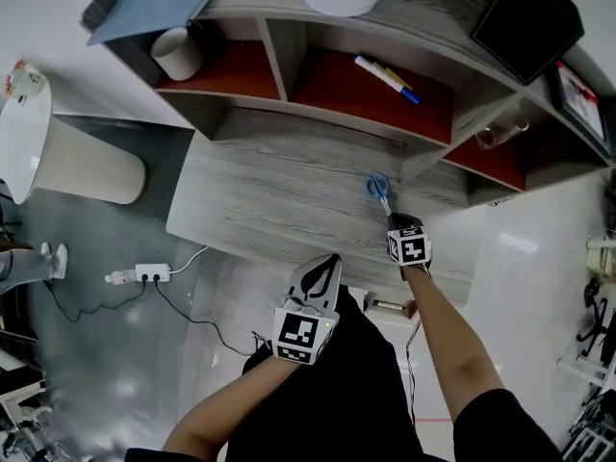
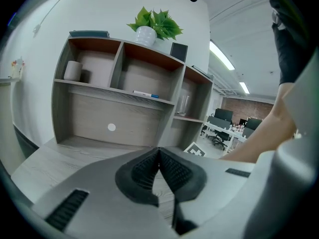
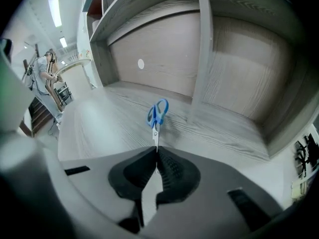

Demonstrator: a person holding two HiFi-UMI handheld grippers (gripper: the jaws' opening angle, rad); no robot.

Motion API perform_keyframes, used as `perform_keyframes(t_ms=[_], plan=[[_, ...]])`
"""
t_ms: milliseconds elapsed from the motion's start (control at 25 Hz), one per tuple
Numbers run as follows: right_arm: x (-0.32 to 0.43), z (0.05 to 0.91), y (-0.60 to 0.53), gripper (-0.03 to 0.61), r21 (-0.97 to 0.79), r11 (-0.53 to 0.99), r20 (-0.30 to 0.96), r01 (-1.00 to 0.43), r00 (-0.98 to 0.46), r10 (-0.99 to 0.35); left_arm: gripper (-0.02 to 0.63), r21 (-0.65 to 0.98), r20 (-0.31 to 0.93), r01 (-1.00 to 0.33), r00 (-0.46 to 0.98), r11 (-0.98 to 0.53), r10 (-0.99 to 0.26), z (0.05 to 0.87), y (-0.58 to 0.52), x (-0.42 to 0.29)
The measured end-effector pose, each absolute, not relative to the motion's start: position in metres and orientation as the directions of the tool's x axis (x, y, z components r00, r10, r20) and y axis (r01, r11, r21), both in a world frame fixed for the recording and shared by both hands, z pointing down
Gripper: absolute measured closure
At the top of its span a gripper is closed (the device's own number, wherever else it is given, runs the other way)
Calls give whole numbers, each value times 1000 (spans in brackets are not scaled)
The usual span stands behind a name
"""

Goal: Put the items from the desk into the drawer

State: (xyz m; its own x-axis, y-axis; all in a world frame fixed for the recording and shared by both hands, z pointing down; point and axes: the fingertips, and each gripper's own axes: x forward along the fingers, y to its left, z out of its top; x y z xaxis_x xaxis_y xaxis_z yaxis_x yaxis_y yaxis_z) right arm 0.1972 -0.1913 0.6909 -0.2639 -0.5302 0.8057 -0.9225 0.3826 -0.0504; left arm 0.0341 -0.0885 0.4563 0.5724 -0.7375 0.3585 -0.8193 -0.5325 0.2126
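Closed and empty, the left hand-held gripper point(image 1: 331, 261) is hovering near, while the right hand-held gripper point(image 1: 390, 218) is pinching the blue scissors point(image 1: 378, 188) by their blade tip, handles pointing far.

open-plan office; grey desk point(image 1: 279, 200) with cubby shelf unit point(image 2: 119, 83); rows of workstations point(image 2: 224, 126) with monitors and swivel chairs behind; ceiling strip lights point(image 2: 222, 56); potted plant point(image 2: 152, 26) on top; power strip point(image 1: 152, 273) on the floor point(image 1: 96, 354)

Holding the left gripper point(image 1: 326, 262) shut and empty; pinching the scissors point(image 1: 378, 189) blades with the right gripper point(image 1: 394, 218), tilted down, arm outstretched.
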Motion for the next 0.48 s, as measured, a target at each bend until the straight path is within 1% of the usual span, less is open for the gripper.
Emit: perform_keyframes(t_ms=[280,480], plan=[[200,693,-179,557,-78,341,809,-937,-260,-527,609,214,356,-805,592,-554,-723,456,-81,34],[195,689,-182,558,-80,347,797,-934,-269,-541,609,216,360,-811,584,-544,-728,458,-79,26]])
